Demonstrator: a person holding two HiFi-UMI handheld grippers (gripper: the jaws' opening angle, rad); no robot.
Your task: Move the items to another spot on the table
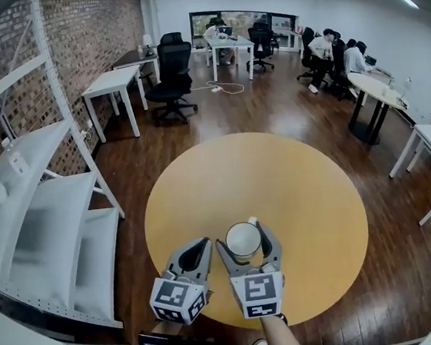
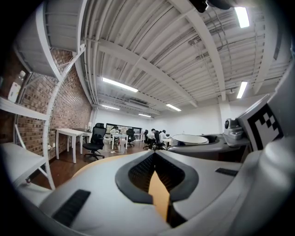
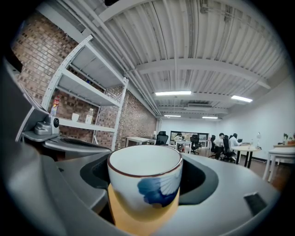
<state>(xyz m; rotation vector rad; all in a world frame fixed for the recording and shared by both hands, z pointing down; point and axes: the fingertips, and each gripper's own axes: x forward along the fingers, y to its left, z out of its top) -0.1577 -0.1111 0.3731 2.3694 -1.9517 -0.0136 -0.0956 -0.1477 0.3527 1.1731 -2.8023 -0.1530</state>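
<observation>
The right gripper had its two grey jaws closed against the sides of a white ceramic cup with a brown rim and a blue brush-stroke motif, which stood upright between them with its open mouth facing up. From the head view, this cup was over the near part of the round yellow wooden table, towards the person's edge; whether its base touched the tabletop could not be told. Just beside it on the left, the left gripper had its jaws drawn together at the tips, leaving only a thin sliver of tabletop visible between them and nothing in their grasp. The two grippers sat side by side, nearly touching.
</observation>
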